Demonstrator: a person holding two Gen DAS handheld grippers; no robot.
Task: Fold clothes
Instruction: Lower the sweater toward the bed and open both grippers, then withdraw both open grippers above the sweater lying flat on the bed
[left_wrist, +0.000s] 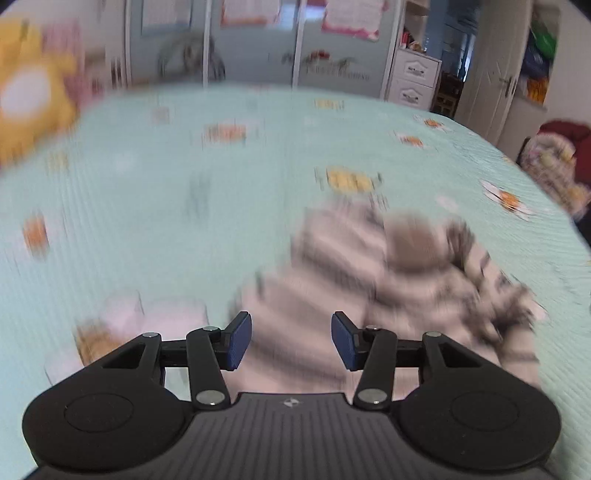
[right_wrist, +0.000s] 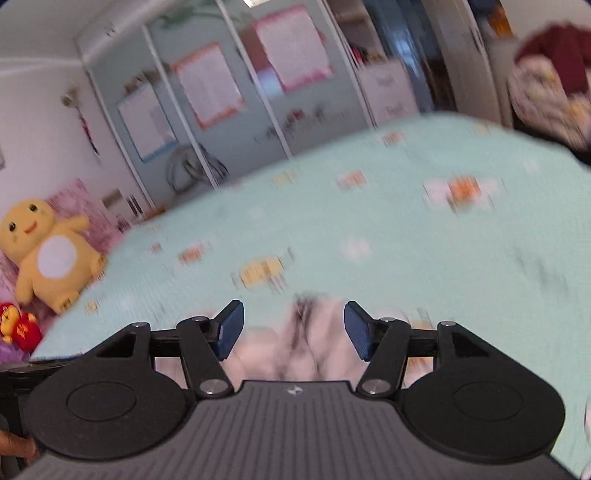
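The pink-and-grey striped garment (left_wrist: 373, 280) lies rumpled in a heap on the mint-green quilted bedspread (left_wrist: 166, 192), ahead of the left gripper (left_wrist: 291, 339), whose blue-padded fingers (left_wrist: 240, 339) stand spread with nothing pinched; the cloth shows in the gap between them, but the pads do not press on it. In the right wrist view the same garment (right_wrist: 306, 339) appears blurred just past the right gripper (right_wrist: 293, 330), whose fingers (right_wrist: 231, 330) are likewise spread apart and free of the fabric. The bedspread (right_wrist: 369, 229) bears small orange and yellow printed motifs. Further out, a yellow plush toy with a white belly (right_wrist: 48, 254) sits by the bed's far left corner, and a pale sliding-door wardrobe with posters (right_wrist: 229, 96) stands behind. Both views are smeared by motion blur.
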